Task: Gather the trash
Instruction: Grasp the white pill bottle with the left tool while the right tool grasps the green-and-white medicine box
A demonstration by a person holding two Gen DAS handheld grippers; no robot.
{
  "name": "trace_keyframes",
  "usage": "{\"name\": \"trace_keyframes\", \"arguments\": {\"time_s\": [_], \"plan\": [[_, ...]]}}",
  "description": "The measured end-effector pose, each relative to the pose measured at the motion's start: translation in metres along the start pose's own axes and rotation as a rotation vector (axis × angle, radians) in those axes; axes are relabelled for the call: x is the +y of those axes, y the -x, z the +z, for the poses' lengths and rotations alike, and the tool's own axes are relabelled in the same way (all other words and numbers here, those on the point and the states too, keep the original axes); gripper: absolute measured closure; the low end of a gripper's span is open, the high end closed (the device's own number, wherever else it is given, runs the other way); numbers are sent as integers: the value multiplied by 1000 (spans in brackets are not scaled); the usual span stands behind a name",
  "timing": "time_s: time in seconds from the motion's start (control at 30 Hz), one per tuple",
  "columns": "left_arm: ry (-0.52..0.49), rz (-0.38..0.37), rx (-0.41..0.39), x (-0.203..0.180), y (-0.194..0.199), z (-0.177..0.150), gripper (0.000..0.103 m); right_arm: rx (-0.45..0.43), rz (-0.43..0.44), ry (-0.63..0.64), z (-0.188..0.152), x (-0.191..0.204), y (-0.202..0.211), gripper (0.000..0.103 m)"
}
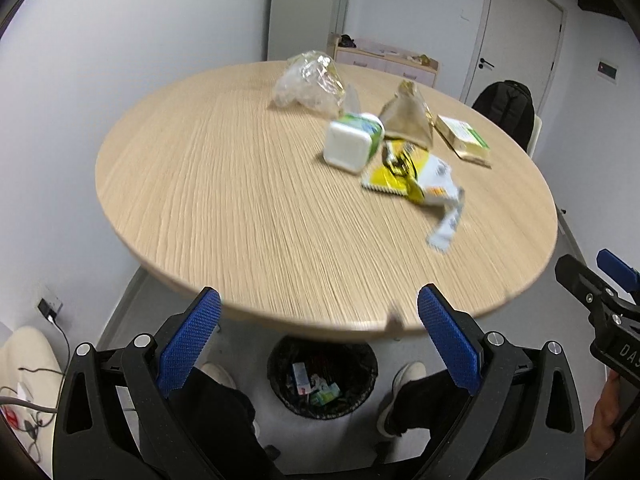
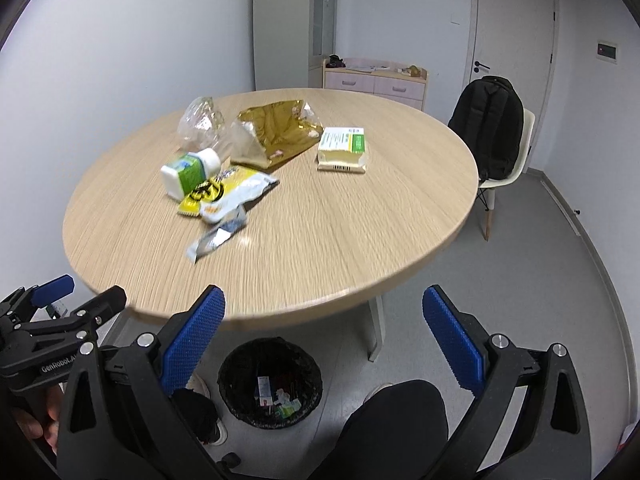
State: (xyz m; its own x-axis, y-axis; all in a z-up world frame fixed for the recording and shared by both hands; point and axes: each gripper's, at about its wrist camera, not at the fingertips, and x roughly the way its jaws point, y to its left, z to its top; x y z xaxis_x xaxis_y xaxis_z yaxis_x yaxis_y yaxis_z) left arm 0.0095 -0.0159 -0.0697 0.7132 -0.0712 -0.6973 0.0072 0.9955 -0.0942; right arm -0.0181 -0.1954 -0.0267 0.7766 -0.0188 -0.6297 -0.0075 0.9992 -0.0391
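Trash lies on the round wooden table (image 1: 240, 184): a white and green bottle (image 1: 352, 142) on its side, a yellow and white wrapper (image 1: 416, 178), a small silver wrapper (image 1: 446, 226), a gold bag (image 1: 408, 120), a clear plastic bag (image 1: 310, 82) and a green and yellow box (image 1: 464, 138). The same items show in the right wrist view: the bottle (image 2: 190, 172), the wrapper (image 2: 228, 192), the gold bag (image 2: 274, 132) and the box (image 2: 343, 150). My left gripper (image 1: 320, 340) is open and empty at the table's near edge. My right gripper (image 2: 324, 340) is open and empty, also short of the near edge.
A black mesh bin (image 1: 322, 376) with some trash stands on the floor under the table's near edge, also seen in the right wrist view (image 2: 270, 382). A chair with a black backpack (image 2: 490, 128) stands at the right. A low pink cabinet (image 2: 374, 80) is behind the table.
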Motion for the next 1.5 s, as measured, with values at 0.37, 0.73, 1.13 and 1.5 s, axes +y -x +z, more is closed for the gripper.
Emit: {"name": "trace_keyframes", "arguments": {"time_s": [0.37, 0.73, 1.13, 1.5], "plan": [[5, 20, -20, -3, -23, 52, 6, 5, -32, -4, 46, -17, -36, 8], [-21, 3, 8, -22, -55, 92, 7, 47, -21, -28, 103, -26, -81, 8], [-54, 7, 56, -34, -91, 117, 19, 117, -27, -36, 149, -16, -142, 8], [-60, -11, 116, -39, -113, 116, 50, 227, -47, -78, 149, -32, -200, 18]]}}
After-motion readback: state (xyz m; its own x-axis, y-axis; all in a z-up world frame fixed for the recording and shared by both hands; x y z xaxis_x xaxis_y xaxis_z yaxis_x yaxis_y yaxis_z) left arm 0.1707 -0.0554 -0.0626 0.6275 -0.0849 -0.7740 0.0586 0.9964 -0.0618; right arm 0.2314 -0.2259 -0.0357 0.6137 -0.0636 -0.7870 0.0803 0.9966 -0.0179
